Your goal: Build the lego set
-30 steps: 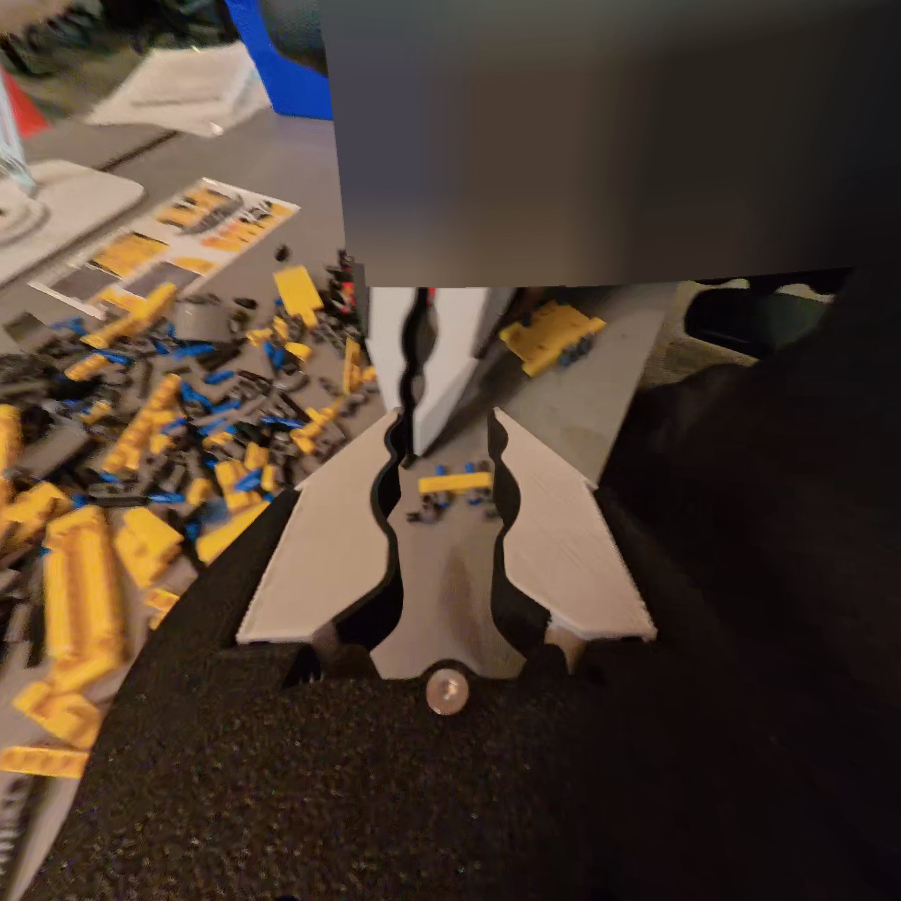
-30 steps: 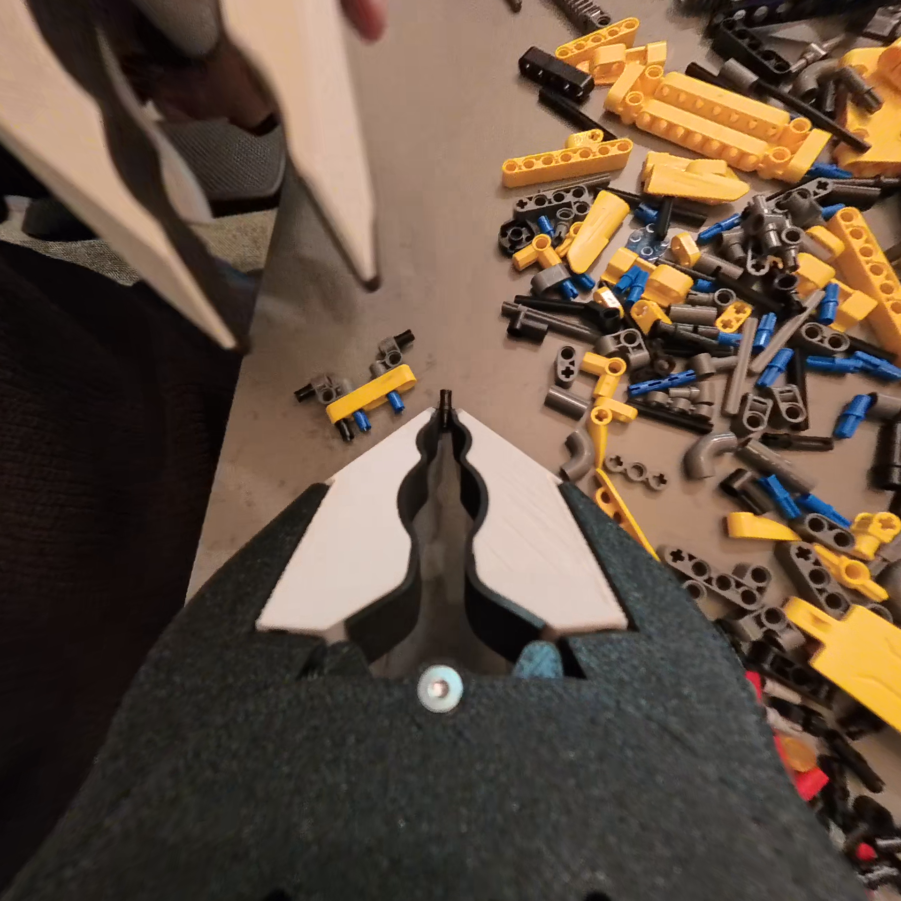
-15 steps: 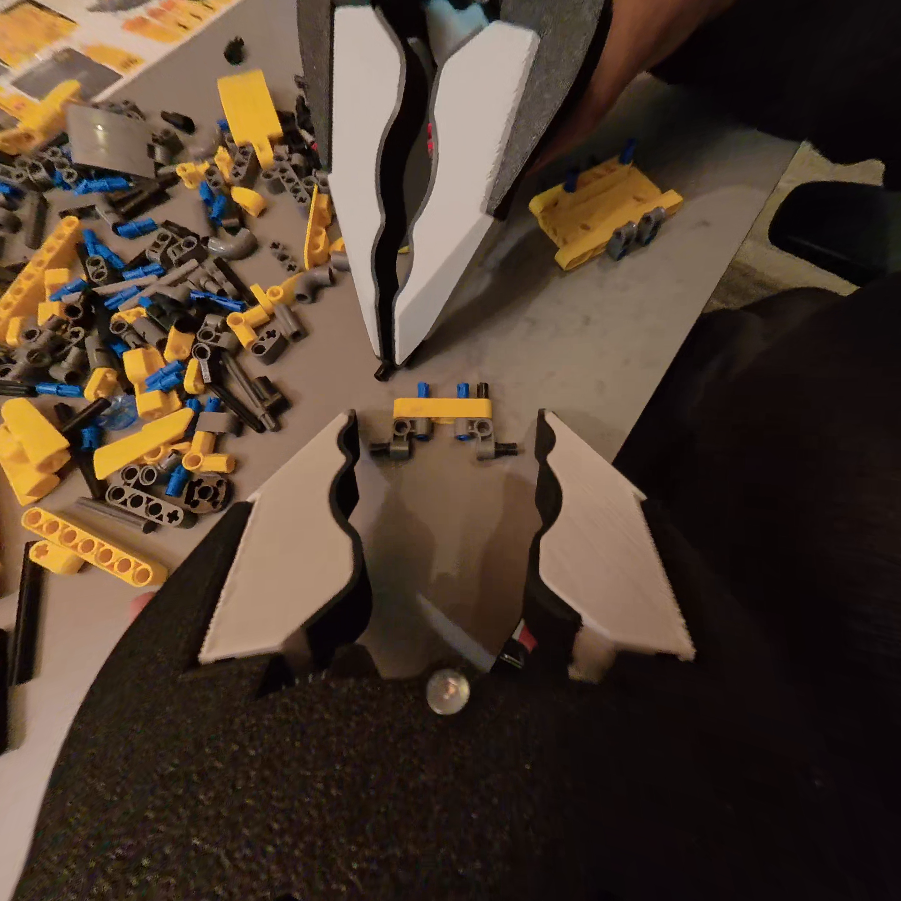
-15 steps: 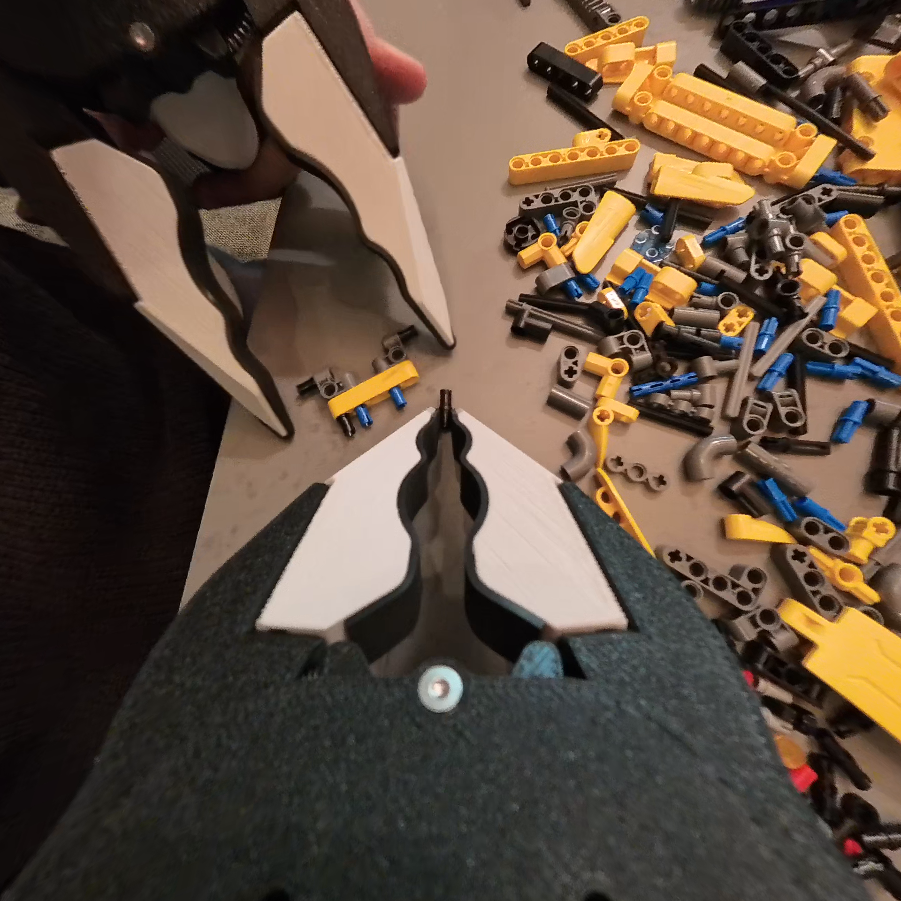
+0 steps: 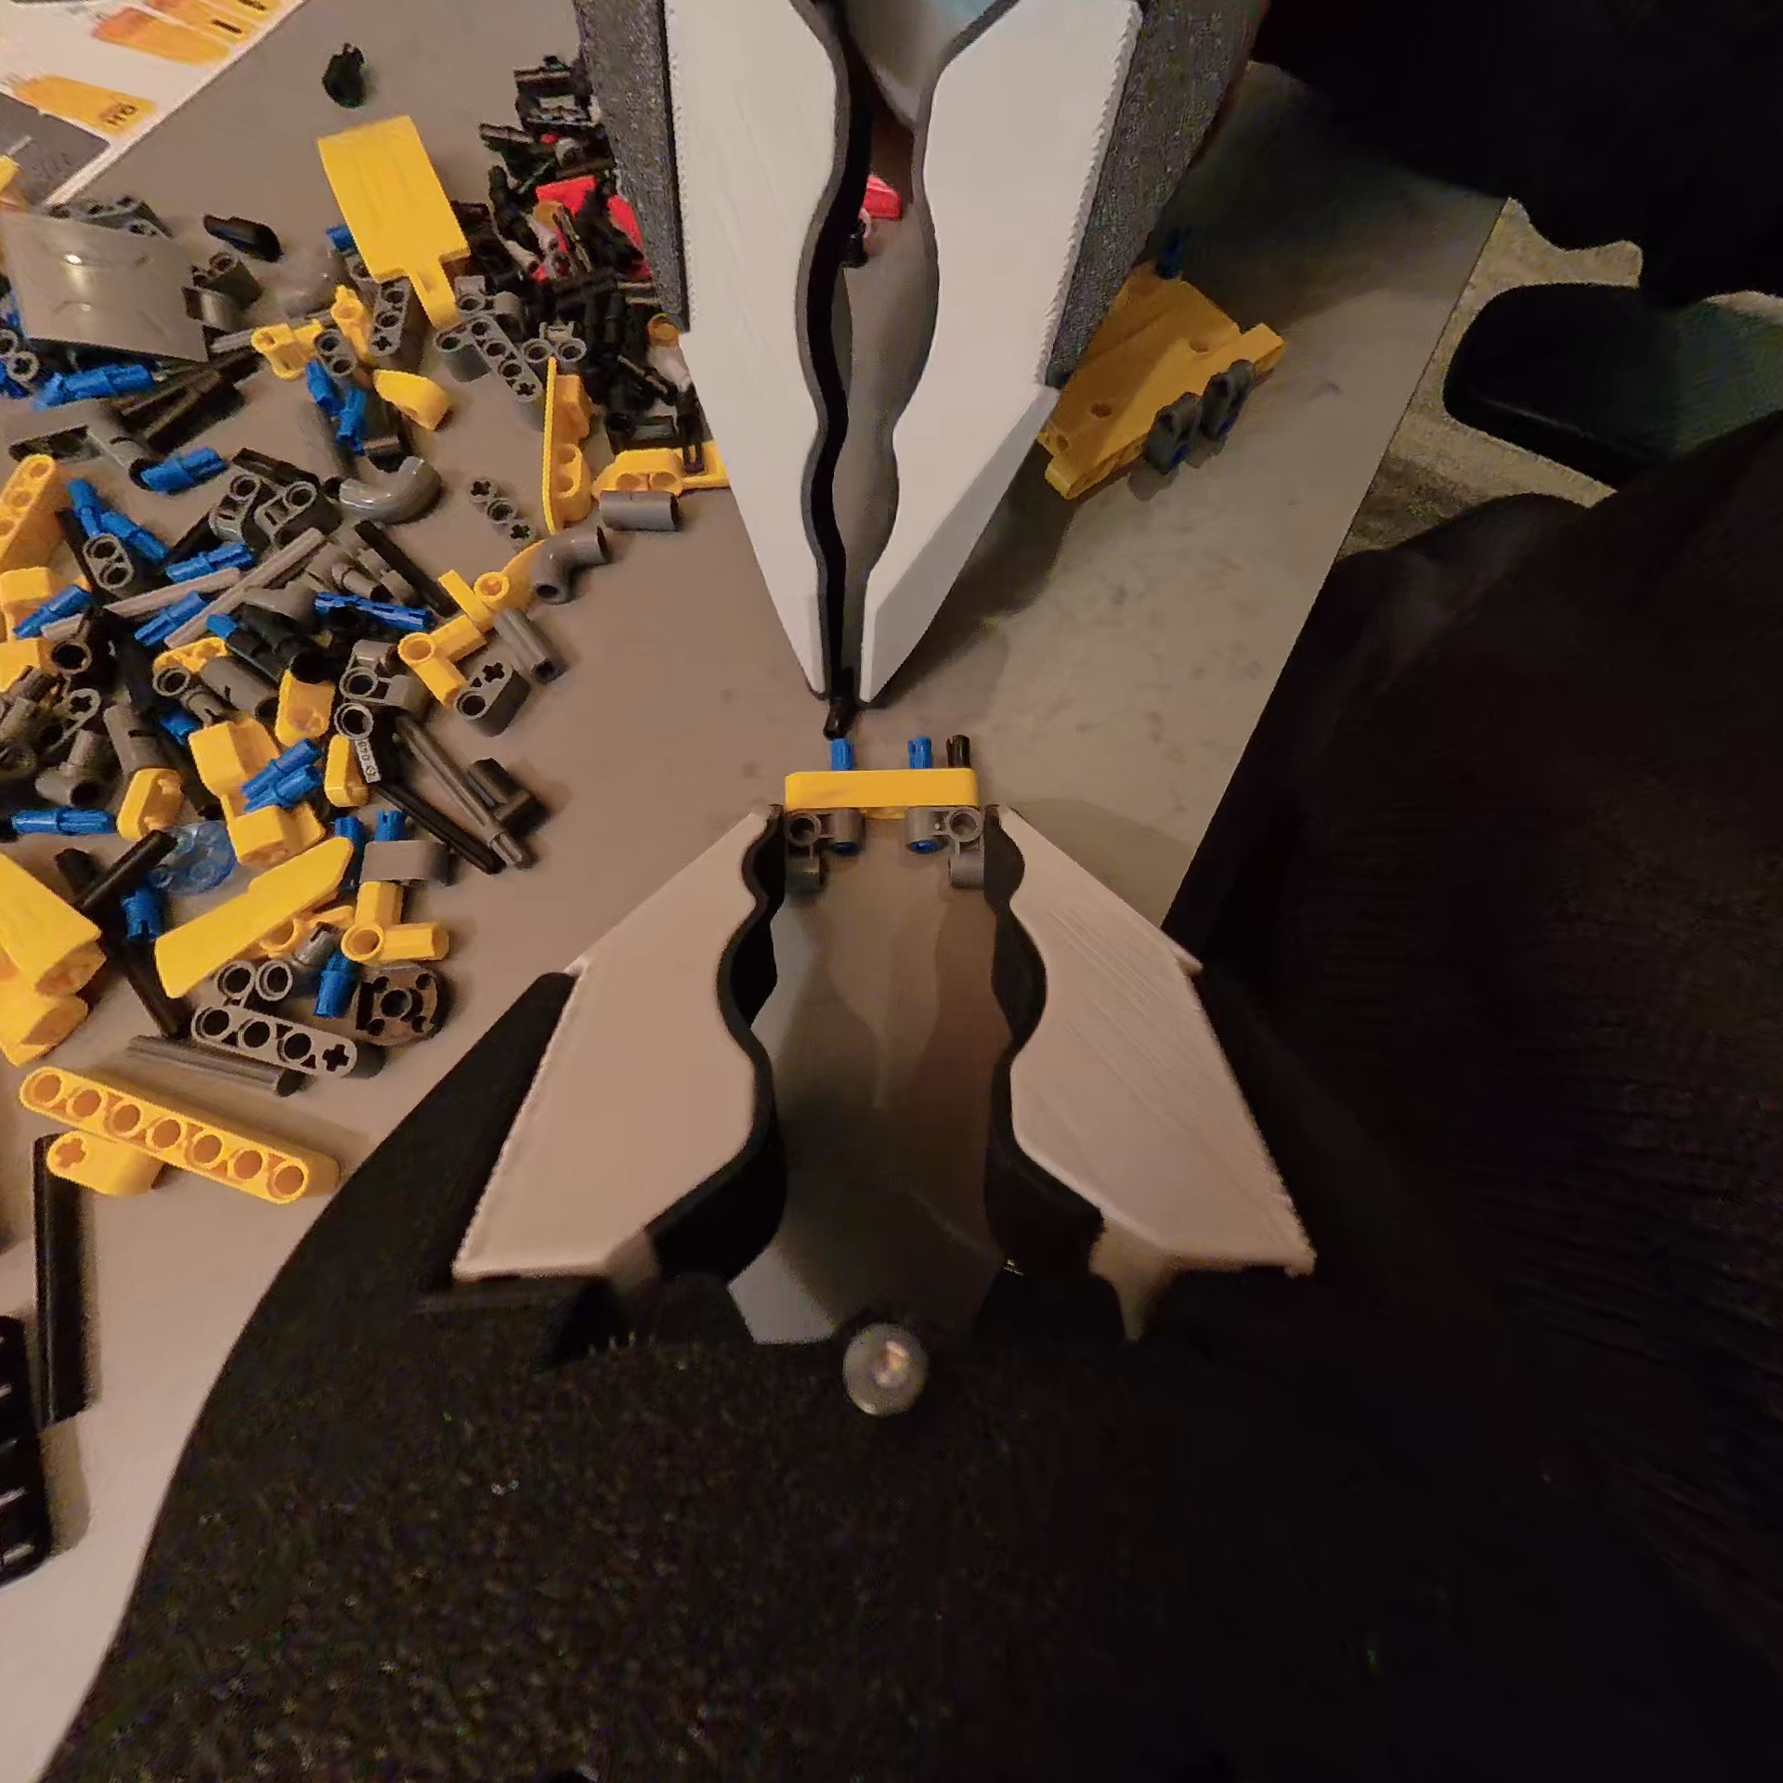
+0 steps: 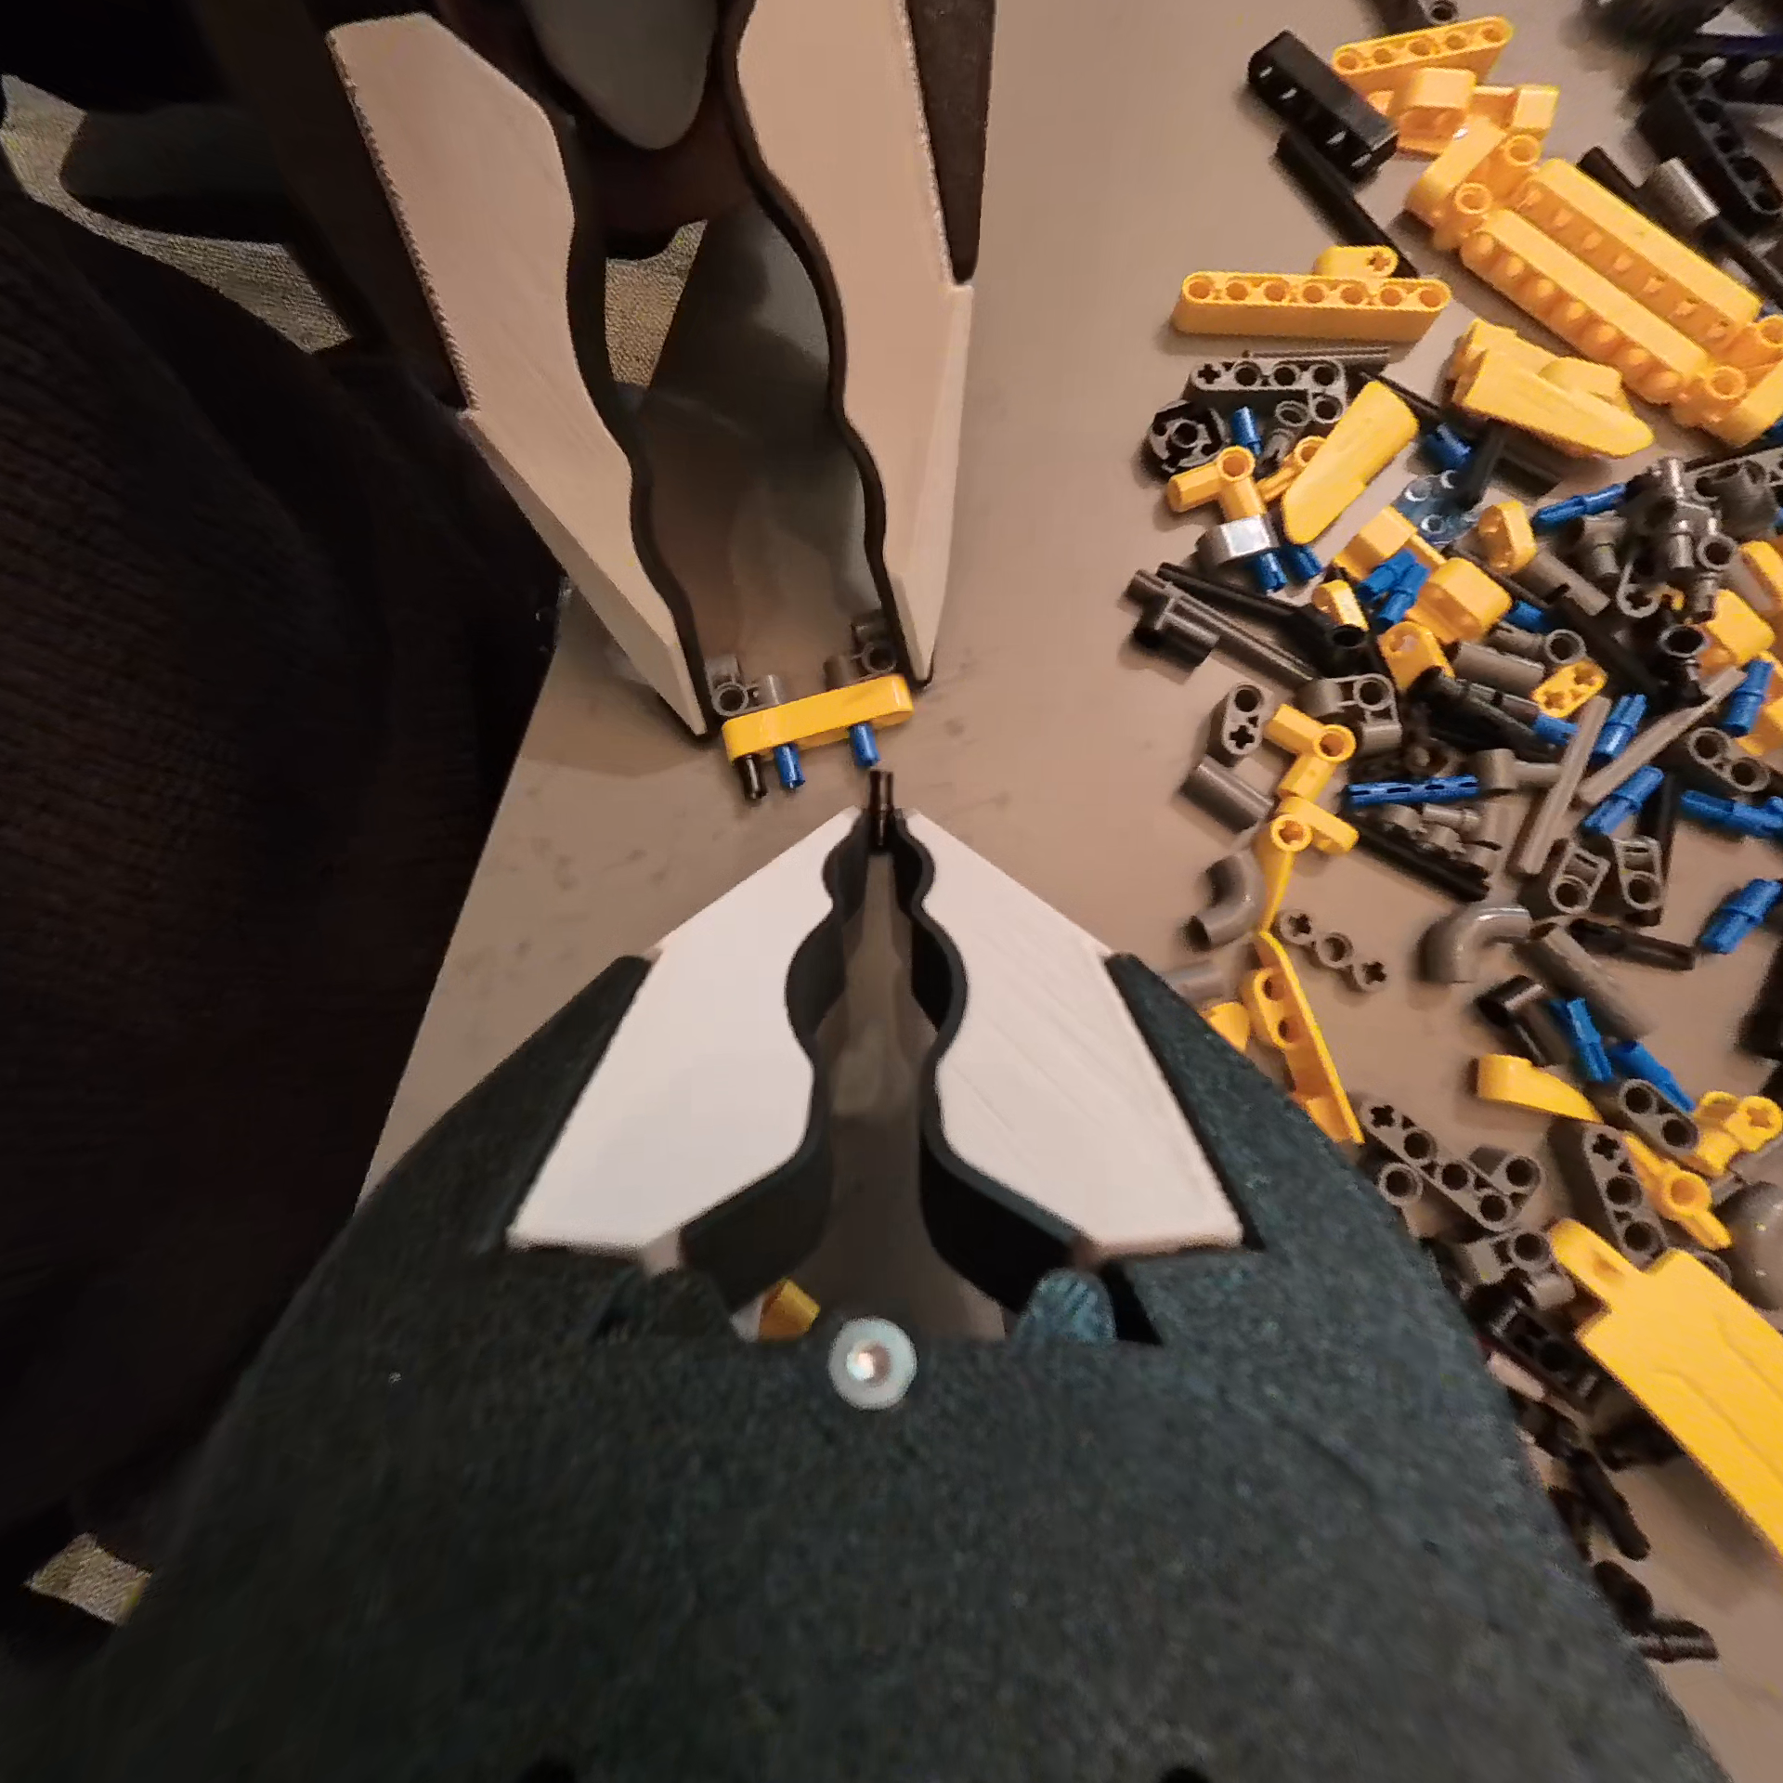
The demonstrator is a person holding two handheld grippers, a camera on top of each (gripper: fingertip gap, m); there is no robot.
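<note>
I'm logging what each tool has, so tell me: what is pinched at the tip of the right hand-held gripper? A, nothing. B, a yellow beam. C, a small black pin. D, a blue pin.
C: the right hand-held gripper is shut on a small black pin that sticks out of its tips toward the small yellow beam assembly, which sits between the left hand-held gripper's open fingers.

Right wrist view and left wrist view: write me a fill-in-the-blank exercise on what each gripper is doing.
1. The right gripper is shut on a small ____ pin.
2. The left gripper, jaws open, straddles a small assembly with a ____ beam.
3. Two ____ pins and a black one stick out of that beam toward the right gripper.
4. The loose parts pile lies on the ____ side of the left wrist view.

Missing words: black; yellow; blue; left
</note>
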